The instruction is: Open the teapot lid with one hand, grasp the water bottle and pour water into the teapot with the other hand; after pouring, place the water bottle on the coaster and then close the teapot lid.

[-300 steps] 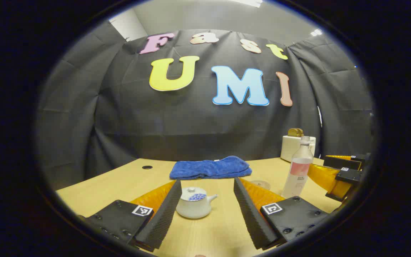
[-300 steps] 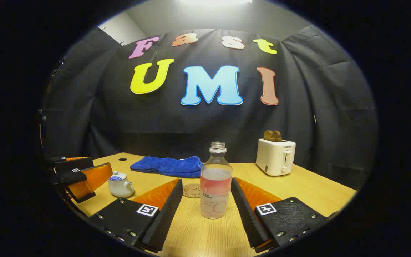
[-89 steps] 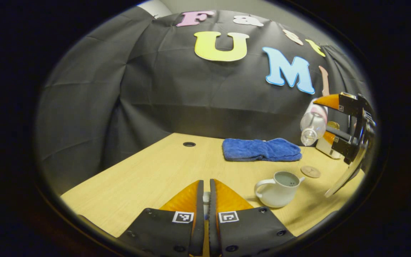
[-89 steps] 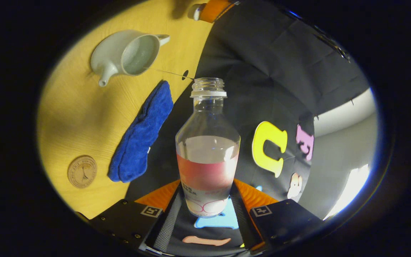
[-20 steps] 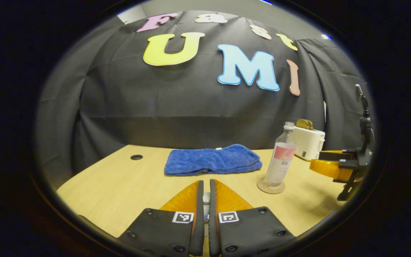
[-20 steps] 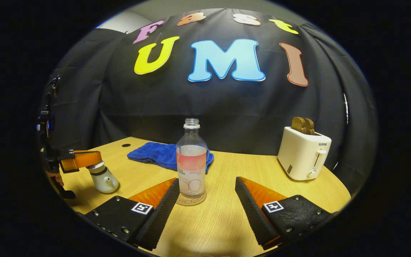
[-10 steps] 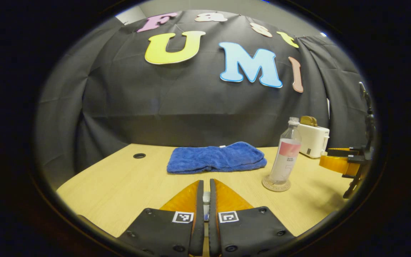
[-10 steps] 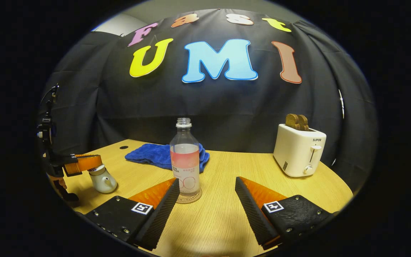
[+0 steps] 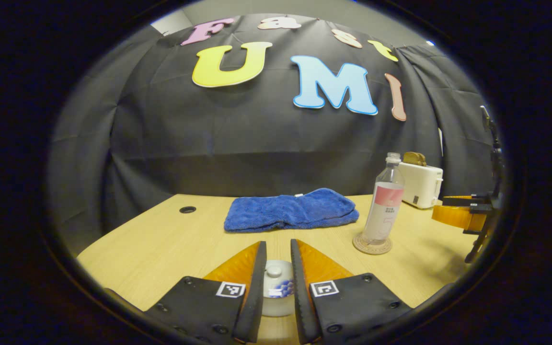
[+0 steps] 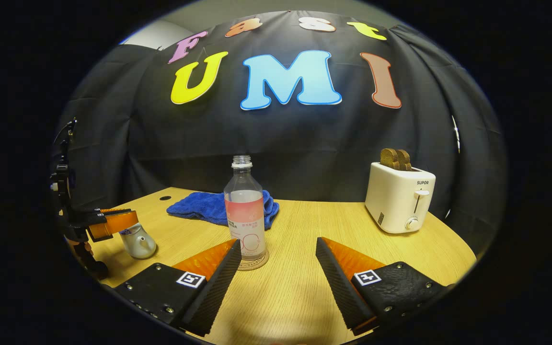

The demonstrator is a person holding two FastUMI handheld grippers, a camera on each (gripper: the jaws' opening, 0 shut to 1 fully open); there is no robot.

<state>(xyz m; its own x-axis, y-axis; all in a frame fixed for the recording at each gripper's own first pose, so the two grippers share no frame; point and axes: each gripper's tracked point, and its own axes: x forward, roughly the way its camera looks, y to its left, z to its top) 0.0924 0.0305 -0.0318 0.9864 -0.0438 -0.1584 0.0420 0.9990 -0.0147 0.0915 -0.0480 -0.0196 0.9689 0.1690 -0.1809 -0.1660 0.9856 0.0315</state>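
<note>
left gripper view: rides low over the table (image 9: 170, 239), looking along its own fingers toward the back wall; very near the teapot (image 9: 277, 293) at bottom centre
right gripper view: low over the table, facing the same wall; water bottle (image 10: 245, 211) close, left of centre
shared: water bottle, coaster (image 9: 372, 244), blue towel (image 9: 290, 209), toaster (image 10: 399, 197)

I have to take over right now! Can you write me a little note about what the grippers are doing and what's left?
Left gripper: jaws slightly apart around the white teapot's lid, which sits on the pot; whether they press it is unclear.
Right gripper: open, holding nothing.
Clear plastic water bottle stands upright on the round coaster, beside the blue towel.
Done: bottle placed, lid on.
Left: probably just let go and back off.
</note>
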